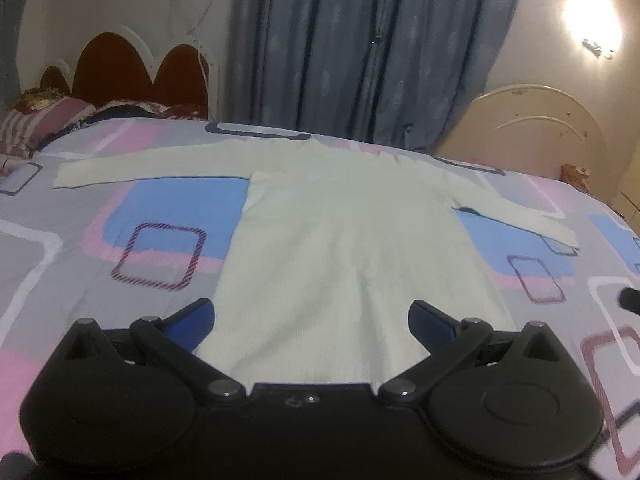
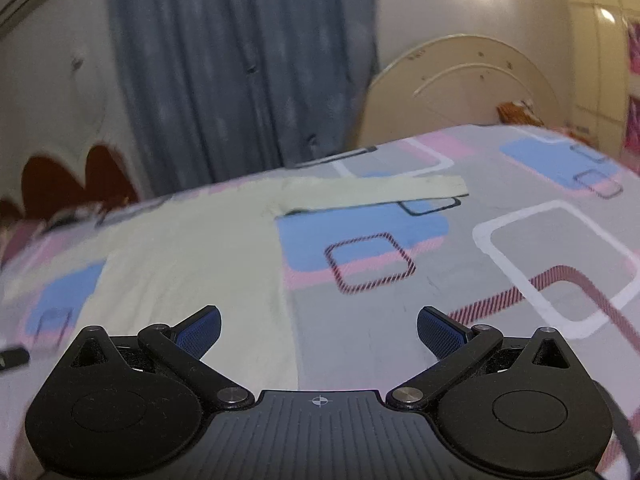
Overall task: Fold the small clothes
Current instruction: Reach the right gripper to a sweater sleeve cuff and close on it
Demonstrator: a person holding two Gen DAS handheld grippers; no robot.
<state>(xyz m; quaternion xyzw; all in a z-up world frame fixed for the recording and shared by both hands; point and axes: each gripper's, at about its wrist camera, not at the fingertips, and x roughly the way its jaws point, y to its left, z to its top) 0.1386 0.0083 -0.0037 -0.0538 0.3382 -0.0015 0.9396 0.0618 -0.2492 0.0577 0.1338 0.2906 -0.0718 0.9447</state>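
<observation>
A small pale cream long-sleeved top (image 1: 340, 240) lies flat on the patterned bedsheet (image 1: 120, 240), both sleeves spread out sideways, hem toward me. My left gripper (image 1: 312, 320) is open and empty, hovering over the hem, its blue pads (image 1: 192, 322) straddling the hem's width. In the right wrist view the top (image 2: 180, 264) lies to the left, its right sleeve (image 2: 380, 190) stretched across the sheet. My right gripper (image 2: 318, 330) is open and empty above the top's right side edge and the bare sheet (image 2: 520, 280).
Pillows and a dark red headboard (image 1: 120, 68) stand at the far left. Blue-grey curtains (image 1: 360, 40) hang behind the bed. A cream footboard (image 1: 532, 132) stands at the right edge. The right gripper's tip shows at the left wrist view's right edge (image 1: 630, 300).
</observation>
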